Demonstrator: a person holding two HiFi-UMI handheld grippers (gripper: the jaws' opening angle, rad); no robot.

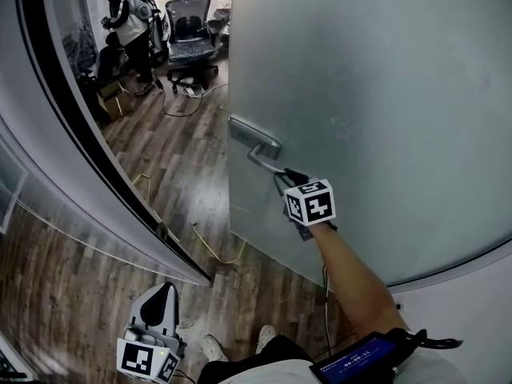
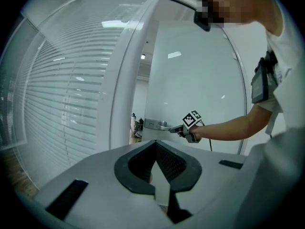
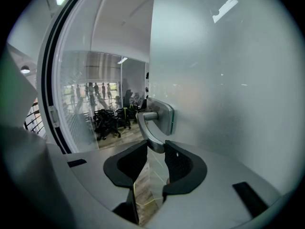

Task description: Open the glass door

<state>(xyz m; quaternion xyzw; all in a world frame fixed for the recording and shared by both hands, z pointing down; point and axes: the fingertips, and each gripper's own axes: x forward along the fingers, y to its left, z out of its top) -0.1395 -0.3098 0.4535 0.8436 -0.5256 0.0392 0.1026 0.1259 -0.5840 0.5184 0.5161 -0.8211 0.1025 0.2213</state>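
Note:
The frosted glass door (image 1: 376, 94) stands partly open, hinged off to the right. Its metal lever handle (image 1: 258, 150) sits on a plate near the door's left edge. My right gripper (image 1: 282, 174) is shut on the lever's free end. In the right gripper view the handle (image 3: 148, 128) curves down between the two dark pads (image 3: 177, 161) of the right gripper (image 3: 156, 149). My left gripper (image 1: 166, 288) hangs low at the bottom left, away from the door, shut with nothing in it. The left gripper view shows the left gripper (image 2: 156, 144) aimed at the door (image 2: 190, 80), with the right gripper (image 2: 177, 128) on the handle (image 2: 159, 125).
A dark-edged door frame (image 1: 88, 150) with a blinded glass wall runs along the left. Through the gap, wooden floor (image 1: 176, 158) leads into a room with an office chair (image 1: 190, 30), a standing person (image 1: 128, 14), a cardboard box (image 1: 116, 98) and loose cables (image 1: 184, 102).

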